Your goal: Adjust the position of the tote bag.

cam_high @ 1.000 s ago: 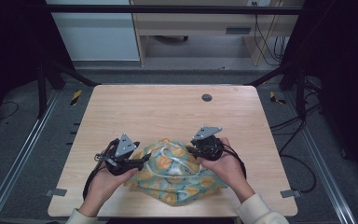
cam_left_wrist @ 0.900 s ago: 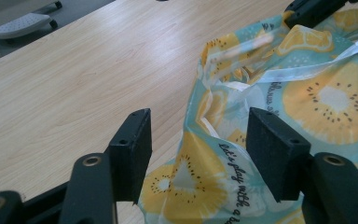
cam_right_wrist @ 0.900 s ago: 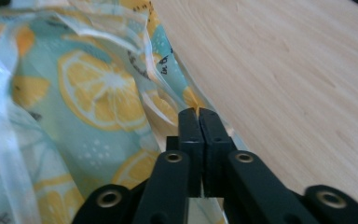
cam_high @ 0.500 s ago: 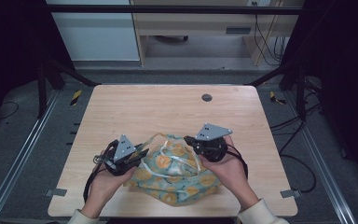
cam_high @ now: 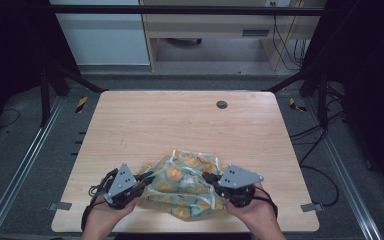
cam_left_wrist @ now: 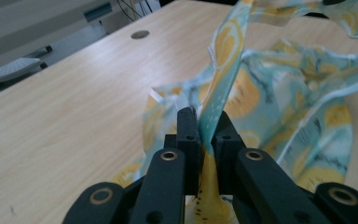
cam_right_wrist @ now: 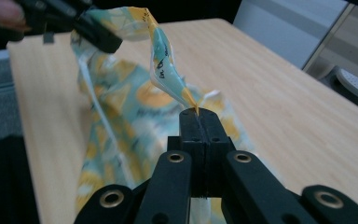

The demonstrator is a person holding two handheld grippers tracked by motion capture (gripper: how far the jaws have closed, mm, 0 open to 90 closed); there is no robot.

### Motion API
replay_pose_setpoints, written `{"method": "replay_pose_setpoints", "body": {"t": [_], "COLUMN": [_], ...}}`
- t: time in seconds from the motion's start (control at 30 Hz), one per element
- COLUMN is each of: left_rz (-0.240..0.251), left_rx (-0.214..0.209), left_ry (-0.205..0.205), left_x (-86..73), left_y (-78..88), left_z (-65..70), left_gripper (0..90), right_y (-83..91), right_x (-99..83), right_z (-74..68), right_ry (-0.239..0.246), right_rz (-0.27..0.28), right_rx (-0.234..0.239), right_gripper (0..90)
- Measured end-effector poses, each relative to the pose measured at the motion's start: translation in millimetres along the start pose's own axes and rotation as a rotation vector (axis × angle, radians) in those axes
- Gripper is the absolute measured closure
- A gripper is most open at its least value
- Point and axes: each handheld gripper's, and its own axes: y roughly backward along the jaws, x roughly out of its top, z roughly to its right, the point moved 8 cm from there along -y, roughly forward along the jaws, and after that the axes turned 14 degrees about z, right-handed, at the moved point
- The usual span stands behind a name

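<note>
At the near edge of the light wooden table (cam_high: 180,125), right in front of the person, sits a crumpled teal cloth with an orange-slice print and white edging (cam_high: 185,182), bunched up in a loose heap. Both grippers have hold of it. The left gripper (cam_high: 147,178) has its jaws pinched on a strip of the fabric edge, you can see the cloth running up between them in the left gripper view (cam_left_wrist: 205,135). The right gripper (cam_high: 207,176) has its jaws pressed tight together with a little point of the cloth (cam_right_wrist: 168,70) poking out of the tip (cam_right_wrist: 199,119).

My guess on handling: it's light, thin and totally floppy, no stiffness at all, so it'll sag and fold wherever it isn't held. Not fragile, but looks a bit slick, and the right side's grip is on a tiny corner, so that one could slip out if pulled hard. Better to take it along the white hem or at the corners, where it's doubled up, and keep the two holds well apart.

Not much in the way. There's a small dark round grommet (cam_high: 222,104) well off toward the far side of the table, the rest of the top is bare wood. Past the table there's a pale cabinet (cam_high: 100,40) and some black cables (cam_high: 285,35), all clear of the work
</note>
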Motion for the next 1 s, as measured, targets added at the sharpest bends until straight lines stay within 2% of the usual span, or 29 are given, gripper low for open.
{"method": "replay_pose_setpoints", "body": {"t": [0.03,0.1,0.17,0.2,0.23,0.3,0.33,0.4,0.43,0.47,0.53,0.6,0.7,0.8,0.83,0.87,0.97,1.0], "left_rz": [-0.012,-0.031,-0.053,-0.064,-0.099,-0.109,-0.12,-0.107,-0.103,-0.092,-0.079,-0.05,-0.02,0.023,0.049,0.056,0.065,0.059], "left_rx": [-0.009,-0.019,-0.033,-0.041,-0.04,-0.04,-0.043,-0.052,-0.065,-0.066,-0.084,-0.105,-0.12,-0.109,-0.094,-0.092,-0.1,-0.11], "left_ry": [0.004,0.007,0.004,0.005,0.01,0.019,0.032,0.051,0.062,0.071,0.078,0.08,0.133,0.133,0.149,0.167,0.191,0.189], "left_x": [-5.3,-15.5,-23.9,-27.9,-36.6,-39.6,-42.0,-42.2,-41.3,-39.3,-33.6,-25.6,-14.9,-0.3,9.5,12.9,15.5,14.1], "left_y": [0.9,2.5,3.5,3.5,2.9,2.5,2.5,2.2,2.2,1.6,1.4,2.9,5.8,10.2,14.7,16.1,14.9,12.1], "left_z": [2.7,6.5,9.6,10.5,11.3,11.3,11.4,12.5,13.9,15.3,20.0,25.0,27.8,23.2,16.8,14.4,13.0,14.9], "left_gripper": [84.6,84.2,84.0,82.5,81.1,78.9,70.8,67.7,58.3,58.3,46.1,40.9,32.6,32.0,33.4,35.3,38.4,42.7], "right_y": [0.0,6.2,7.4,7.8,7.6,7.3,6.5,5.6,2.7,2.7,-0.1,-2.4,-4.2,-5.7,-6.8,-7.3,-8.1,-8.6], "right_x": [0.0,-14.7,-19.3,-29.2,-34.2,-38.6,-45.4,-48.0,-51.9,-51.9,-53.6,-55.0,-58.7,-62.7,-64.7,-65.4,-66.4,-66.9], "right_z": [0.0,-8.4,-10.4,-13.6,-14.6,-15.6,-17.2,-17.7,-19.3,-19.3,-22.2,-25.1,-27.5,-31.5,-33.8,-35.3,-37.6,-38.7], "right_ry": [0.0,-0.011,-0.018,-0.029,-0.034,-0.046,-0.053,-0.054,-0.054,-0.054,-0.042,-0.03,-0.03,-0.019,-0.004,-0.002,0.004,0.005], "right_rz": [0.0,-0.007,-0.008,-0.008,-0.012,-0.015,-0.029,-0.038,-0.052,-0.052,-0.066,-0.079,-0.097,-0.12,-0.136,-0.143,-0.151,-0.154], "right_rx": [0.0,0.008,0.012,0.022,0.025,0.031,0.04,0.041,0.046,0.046,0.053,0.062,0.065,0.081,0.086,0.091,0.1,0.104], "right_gripper": [90.0,90.0,90.0,90.0,90.0,90.0,90.0,90.0,90.0,90.0,90.0,90.0,90.0,90.0,90.0,90.0,90.0,90.0]}}
